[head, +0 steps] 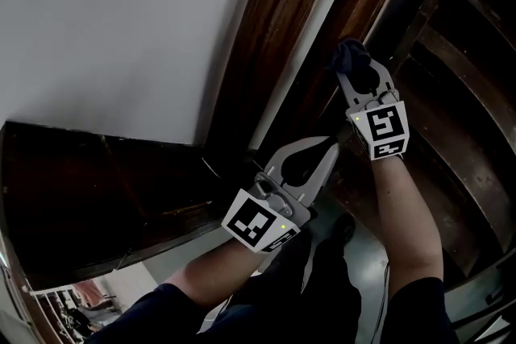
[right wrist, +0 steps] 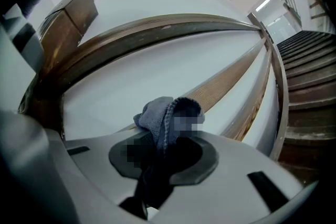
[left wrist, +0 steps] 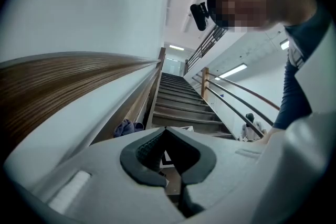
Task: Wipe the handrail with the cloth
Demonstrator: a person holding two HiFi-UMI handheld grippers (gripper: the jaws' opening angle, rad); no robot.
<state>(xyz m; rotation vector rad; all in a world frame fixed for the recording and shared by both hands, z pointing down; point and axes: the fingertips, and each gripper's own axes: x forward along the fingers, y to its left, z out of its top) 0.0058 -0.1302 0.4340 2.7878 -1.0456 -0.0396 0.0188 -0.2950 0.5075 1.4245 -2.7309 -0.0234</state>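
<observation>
Head view shows the setup best. The right gripper is clamped on the cloth, a dark bunched wad poking out past the jaw tips. The right gripper view confirms it, with blue-grey fabric pinched tight in the jaws. The left gripper has its jaws closed tip to tip with nothing in them, so it looks like it's just along for the ride.

What matters is where the cloth sits relative to the handrail. The handrail is the brown wooden band that runs along the top of the white panel and climbs with the stairs, so its long axis follows the slope. The cloth isn't on the handrail. It's off to the handrail's stair side and lower, with the white panel between them. It's close to a second wood strip running parallel below the handrail, though I can't tell if it's actually touching that strip.

The left gripper hangs near the handrail's lower end, where the handrail bends. As I read it, the right arm has to carry the cloth up and across the panel onto the handrail. Then it can stroke along the slope rather than across it. No wiping of the handrail looks underway yet.
</observation>
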